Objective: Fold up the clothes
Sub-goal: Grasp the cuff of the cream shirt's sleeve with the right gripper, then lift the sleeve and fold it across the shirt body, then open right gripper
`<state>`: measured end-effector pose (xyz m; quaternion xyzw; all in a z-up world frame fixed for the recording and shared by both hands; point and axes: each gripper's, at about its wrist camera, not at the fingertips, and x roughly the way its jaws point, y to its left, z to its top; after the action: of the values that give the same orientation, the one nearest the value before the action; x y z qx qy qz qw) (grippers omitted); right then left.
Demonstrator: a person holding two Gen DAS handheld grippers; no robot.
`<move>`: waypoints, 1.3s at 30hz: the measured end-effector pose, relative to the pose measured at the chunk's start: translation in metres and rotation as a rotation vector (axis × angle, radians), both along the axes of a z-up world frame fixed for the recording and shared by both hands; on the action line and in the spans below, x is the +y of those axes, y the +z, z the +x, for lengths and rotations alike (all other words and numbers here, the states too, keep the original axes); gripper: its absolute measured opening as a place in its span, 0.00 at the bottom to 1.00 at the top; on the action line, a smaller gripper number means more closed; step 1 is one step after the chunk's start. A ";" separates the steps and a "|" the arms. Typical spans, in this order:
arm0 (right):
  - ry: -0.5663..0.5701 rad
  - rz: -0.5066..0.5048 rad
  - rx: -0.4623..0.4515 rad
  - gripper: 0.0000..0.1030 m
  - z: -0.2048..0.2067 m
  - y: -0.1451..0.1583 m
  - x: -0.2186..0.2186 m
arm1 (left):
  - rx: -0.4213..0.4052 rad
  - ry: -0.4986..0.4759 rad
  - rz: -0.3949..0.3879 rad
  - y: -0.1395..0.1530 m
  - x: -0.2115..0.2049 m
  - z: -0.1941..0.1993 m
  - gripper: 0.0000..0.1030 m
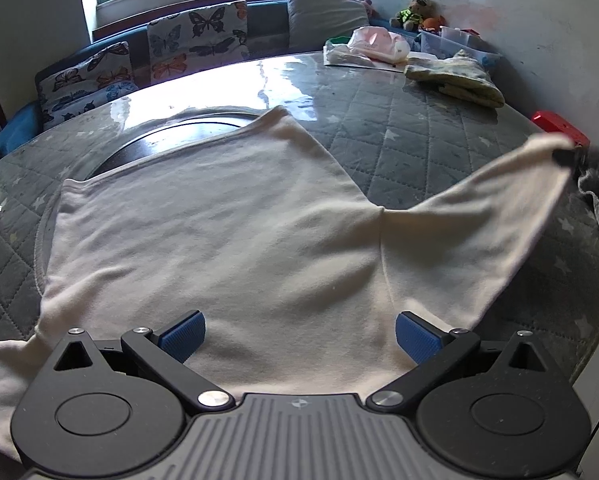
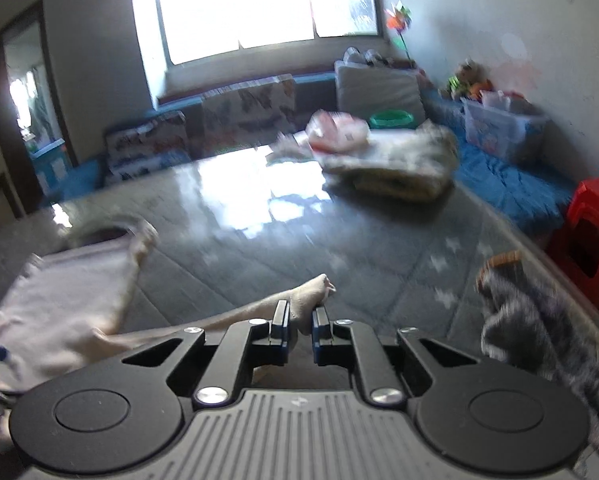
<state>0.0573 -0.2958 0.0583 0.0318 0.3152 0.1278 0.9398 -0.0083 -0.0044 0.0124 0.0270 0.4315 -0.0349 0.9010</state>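
Nearest to us in the left wrist view, our left tool (image 1: 299,338) fills the bottom of the frame, its blue-padded fingers (image 1: 185,336) spread wide with nothing between them, hovering over the cloth.

Largest of all is the round tabletop covered in grey quilted star-print fabric under a glossy clear sheet (image 1: 399,120), which takes up the middle of both views. Spread across its centre lies the cream-white long-sleeved cotton shirt (image 1: 219,240), body flat, hem toward the upper centre of the frame. One sleeve (image 1: 499,216) is lifted off the cloth and stretched toward the right edge of the frame; the other trails off at lower left.

In the blurred right wrist view, our right tool (image 2: 299,320) sits at lower centre, its fingers drawn narrow and clamped on the sleeve's cuff (image 2: 315,292), which pokes up between them.

At the upper right of the left view rests a folded pale yellow-green patterned garment (image 1: 455,80). A crumpled dark grey knitted garment (image 2: 539,320) lies at the right edge of the right view, near the tabletop's rim. Beyond that rim stands a red plastic stool (image 2: 591,240).
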 end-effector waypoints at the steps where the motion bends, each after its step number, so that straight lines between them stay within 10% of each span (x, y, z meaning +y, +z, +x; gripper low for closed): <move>1: 0.013 0.006 -0.016 0.09 -0.001 0.008 0.002 | 0.001 -0.006 0.001 -0.001 -0.002 0.000 1.00; 24: 0.259 0.038 -0.196 0.09 -0.014 0.109 0.076 | -0.015 -0.069 -0.041 -0.007 -0.009 -0.010 1.00; 39: 0.546 0.026 -0.136 0.09 -0.036 0.113 0.200 | -0.119 0.166 -0.090 0.024 0.101 -0.067 1.00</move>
<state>0.0211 -0.0959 0.1714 -0.0509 0.2468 0.3822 0.8890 -0.0755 0.0963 0.0360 -0.0476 0.3760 0.0223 0.9251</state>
